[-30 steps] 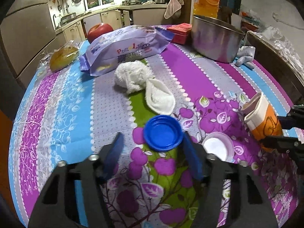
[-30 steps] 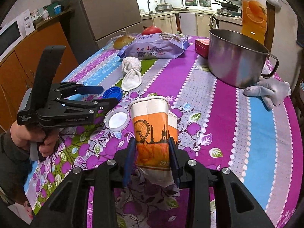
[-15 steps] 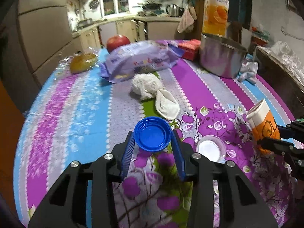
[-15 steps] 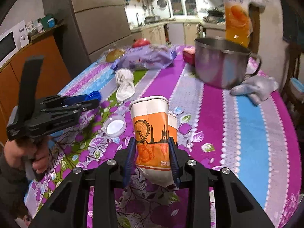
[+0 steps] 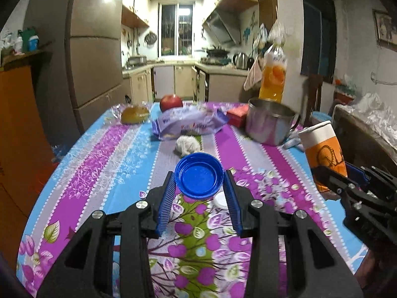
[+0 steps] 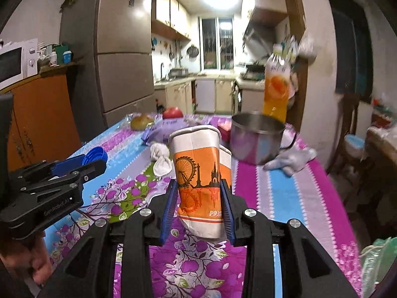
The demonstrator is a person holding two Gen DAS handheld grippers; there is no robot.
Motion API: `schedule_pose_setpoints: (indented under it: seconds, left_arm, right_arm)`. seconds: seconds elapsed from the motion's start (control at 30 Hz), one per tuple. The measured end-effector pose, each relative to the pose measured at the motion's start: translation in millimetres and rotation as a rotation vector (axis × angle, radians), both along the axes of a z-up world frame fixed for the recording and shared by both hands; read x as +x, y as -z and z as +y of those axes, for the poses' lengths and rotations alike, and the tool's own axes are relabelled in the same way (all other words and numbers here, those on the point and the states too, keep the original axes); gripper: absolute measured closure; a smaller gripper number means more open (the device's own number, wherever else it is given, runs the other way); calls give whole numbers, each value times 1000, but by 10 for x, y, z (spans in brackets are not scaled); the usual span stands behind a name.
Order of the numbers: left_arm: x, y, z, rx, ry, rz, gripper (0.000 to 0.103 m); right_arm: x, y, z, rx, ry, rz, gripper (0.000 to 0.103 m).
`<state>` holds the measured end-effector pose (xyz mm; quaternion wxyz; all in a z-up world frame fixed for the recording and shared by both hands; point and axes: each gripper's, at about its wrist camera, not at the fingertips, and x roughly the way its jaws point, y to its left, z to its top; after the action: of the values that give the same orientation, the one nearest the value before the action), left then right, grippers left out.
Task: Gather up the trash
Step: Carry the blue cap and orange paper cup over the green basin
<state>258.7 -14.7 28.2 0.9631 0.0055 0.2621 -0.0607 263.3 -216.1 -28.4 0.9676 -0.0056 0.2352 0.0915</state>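
While left gripper (image 5: 199, 191) pinches the blue cap (image 5: 198, 175) flat between its pads, clear above the counter (image 5: 119, 164), white lid (image 5: 220, 200) lies just below-right. Right view: right gripper (image 6: 199, 200) clamps the upright cup (image 6: 199, 173), lifted.

Both cams ride on the handheld grippers, looking forward along the fingers and tilted down a bit over the table (image 5: 104, 159) toward the kitchen at the back. The left one sits close behind the left gripper (image 5: 199, 182), the right one behind the right gripper (image 6: 200, 193). Each view catches the other gripper at its edge, plus the same steel pot (image 5: 269, 124).
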Motion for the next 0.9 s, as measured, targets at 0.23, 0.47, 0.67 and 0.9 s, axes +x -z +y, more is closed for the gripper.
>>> schedule_pose_setpoints:
  seconds: [0.23,0.47,0.67,0.9]
  left_arm:
    - [-278,-210,-166,-4,17,-61,65]
    - [-444,-344,-417,-15,63,-88,65]
    - [-598,-452,-795,-21,137,-107,65]
    - [-709,-508,-1331,-25,241,-108,65]
  right_arm:
    - [-356,-180,-123,5,48,-61,68]
    - [-690,-366,-365,5,104,-100,68]
    - [-1004,-532,-740,-5,178,-127,68]
    - [-1357,-652,-1273,-23,278,-137,68]
